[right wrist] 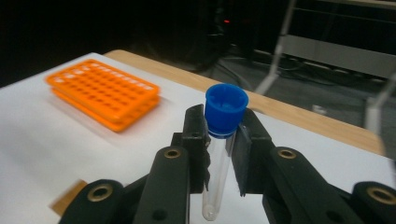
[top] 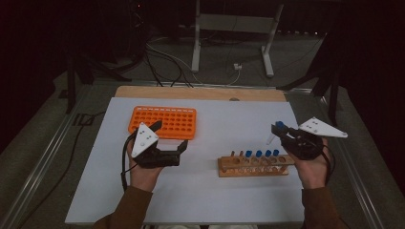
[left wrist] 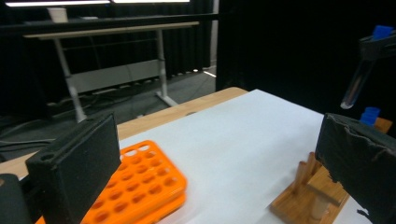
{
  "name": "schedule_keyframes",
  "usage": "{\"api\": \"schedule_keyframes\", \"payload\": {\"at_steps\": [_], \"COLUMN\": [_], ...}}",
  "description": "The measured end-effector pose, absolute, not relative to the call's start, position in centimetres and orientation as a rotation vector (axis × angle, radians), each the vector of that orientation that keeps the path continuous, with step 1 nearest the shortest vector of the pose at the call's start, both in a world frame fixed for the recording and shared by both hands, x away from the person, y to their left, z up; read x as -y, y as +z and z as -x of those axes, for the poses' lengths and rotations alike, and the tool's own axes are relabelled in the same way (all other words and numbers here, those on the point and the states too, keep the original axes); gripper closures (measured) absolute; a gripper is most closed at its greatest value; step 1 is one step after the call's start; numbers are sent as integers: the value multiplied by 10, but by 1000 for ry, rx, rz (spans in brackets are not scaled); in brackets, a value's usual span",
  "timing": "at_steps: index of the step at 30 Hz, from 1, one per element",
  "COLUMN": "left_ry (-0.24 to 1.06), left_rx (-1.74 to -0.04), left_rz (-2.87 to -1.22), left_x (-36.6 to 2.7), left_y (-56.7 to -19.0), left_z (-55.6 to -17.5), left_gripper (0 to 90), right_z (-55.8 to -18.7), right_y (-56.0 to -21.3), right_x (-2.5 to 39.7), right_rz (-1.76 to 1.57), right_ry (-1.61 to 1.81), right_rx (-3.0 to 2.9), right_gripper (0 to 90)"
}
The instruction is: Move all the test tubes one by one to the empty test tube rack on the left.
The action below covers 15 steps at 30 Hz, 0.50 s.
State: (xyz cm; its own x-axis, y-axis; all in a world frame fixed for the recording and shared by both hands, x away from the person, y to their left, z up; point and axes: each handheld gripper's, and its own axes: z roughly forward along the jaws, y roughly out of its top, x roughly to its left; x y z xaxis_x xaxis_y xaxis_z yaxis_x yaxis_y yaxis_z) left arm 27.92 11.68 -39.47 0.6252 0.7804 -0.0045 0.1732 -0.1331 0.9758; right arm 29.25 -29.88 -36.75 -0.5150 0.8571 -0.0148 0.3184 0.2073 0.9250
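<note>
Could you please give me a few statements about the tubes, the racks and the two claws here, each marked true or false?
1. The right claw is shut on a blue-capped test tube. True.
2. The left claw grips a tube as well. False: its jaws stand open with nothing between them.
3. The orange rack is full of tubes. False: its holes look empty.
4. Blue-capped tubes stand in the wooden rack. True: several caps show in a row along it.
5. The held tube rests in the wooden rack. False: it is lifted clear, above the white table surface.
</note>
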Motion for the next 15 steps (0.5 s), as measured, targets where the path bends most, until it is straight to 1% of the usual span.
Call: {"api": "schedule_keyframes", "payload": {"at_steps": [3,4,5,8,9,10,13,14,15], "left_ry": [629,618,618,564,540,540,503,503,488], "left_rx": [-787,-773,-773,-753,-737,-737,-704,-704,-688], "left_rz": [-1672,-1683,-1683,-1712,-1728,-1728,-1745,-1745,-1756], "left_x": [-109,-101,-101,-88,-79,-79,-60,-60,-51], "left_y": [-396,-398,-398,-400,-402,-402,-404,-404,-406], "left_z": [-284,-288,-288,-292,-294,-294,-297,-297,-299], "left_gripper": [11,11,14,71,83,91,152,172,173], "right_z": [-295,-297,-298,-301,-302,-303,-304,-304,-303], "right_y": [-368,-367,-367,-365,-364,-364,-364,-364,-365], "right_x": [288,276,269,250,244,237,220,220,209], "right_rz": [-1068,-1047,-1036,-1003,-994,-987,-957,-957,-939], "right_ry": [1317,1336,1346,1367,1369,1373,1396,1396,1405], "right_rx": [-1963,-1985,-1994,-2022,-2032,-2044,-2077,-2077,-2099], "right_gripper": [773,773,774,773,773,774,773,773,773]}}
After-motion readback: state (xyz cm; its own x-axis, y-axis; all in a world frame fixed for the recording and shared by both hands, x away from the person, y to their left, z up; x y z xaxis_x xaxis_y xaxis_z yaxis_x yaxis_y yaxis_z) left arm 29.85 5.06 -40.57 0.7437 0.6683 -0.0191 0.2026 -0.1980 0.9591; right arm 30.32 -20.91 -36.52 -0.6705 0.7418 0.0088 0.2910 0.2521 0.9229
